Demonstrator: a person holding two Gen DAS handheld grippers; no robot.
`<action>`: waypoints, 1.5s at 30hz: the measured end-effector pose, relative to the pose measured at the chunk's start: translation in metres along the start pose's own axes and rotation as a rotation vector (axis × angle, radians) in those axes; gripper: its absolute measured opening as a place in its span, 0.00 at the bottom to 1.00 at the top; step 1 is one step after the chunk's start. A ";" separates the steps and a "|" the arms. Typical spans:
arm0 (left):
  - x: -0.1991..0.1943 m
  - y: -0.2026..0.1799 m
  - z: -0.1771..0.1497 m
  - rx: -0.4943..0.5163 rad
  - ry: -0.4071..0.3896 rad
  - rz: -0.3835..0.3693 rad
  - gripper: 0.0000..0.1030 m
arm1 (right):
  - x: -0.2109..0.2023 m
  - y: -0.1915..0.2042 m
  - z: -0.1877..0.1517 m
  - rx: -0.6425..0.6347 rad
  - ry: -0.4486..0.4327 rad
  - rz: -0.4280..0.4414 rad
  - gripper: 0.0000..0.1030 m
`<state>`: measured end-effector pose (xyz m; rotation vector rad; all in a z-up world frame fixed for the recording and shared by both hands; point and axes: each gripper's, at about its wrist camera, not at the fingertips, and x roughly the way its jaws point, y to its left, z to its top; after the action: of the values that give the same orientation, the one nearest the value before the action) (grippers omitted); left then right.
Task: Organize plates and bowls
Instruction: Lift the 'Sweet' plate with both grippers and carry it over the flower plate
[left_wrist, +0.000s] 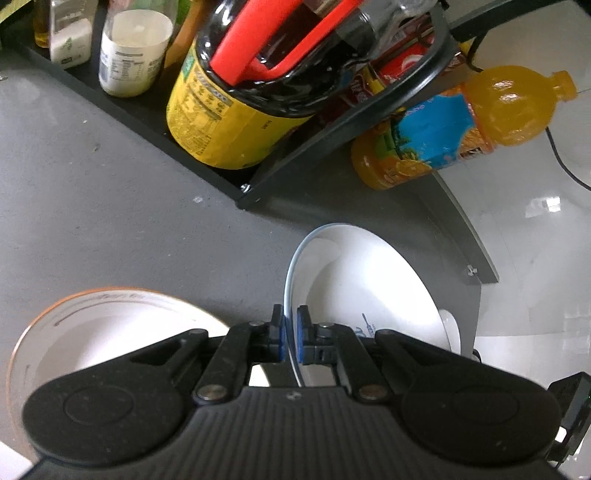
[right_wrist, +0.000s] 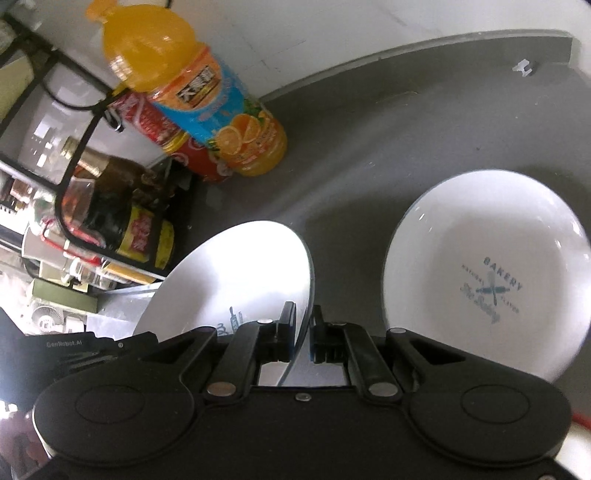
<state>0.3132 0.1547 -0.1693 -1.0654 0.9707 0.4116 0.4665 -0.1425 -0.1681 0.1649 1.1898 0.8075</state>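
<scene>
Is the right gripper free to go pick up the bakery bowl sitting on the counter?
Probably not yet: the right gripper already has the rim of a white bowl between its jaws. The bakery bowl sits unobstructed to its right.

Bright glare on bowl (right_wrist: 236, 266); fisheye-warped, blurry edges.

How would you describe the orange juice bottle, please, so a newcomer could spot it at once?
Start at the black rack of jars on the grey table. Just outside its end, beside a red can, stands the juice bottle. It alone is bright orange throughout, cap included, with a blue label showing orange slices.
</scene>
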 end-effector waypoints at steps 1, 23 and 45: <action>-0.003 0.002 -0.001 0.004 0.005 -0.001 0.04 | -0.002 0.003 -0.005 0.000 -0.001 0.001 0.07; -0.072 0.076 -0.028 0.035 0.036 -0.006 0.04 | -0.014 0.076 -0.082 -0.048 -0.040 0.013 0.07; -0.072 0.122 -0.034 0.101 0.104 0.059 0.04 | 0.005 0.100 -0.149 -0.020 -0.020 -0.039 0.09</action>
<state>0.1724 0.1925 -0.1807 -0.9759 1.1063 0.3547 0.2899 -0.1113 -0.1795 0.1329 1.1620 0.7821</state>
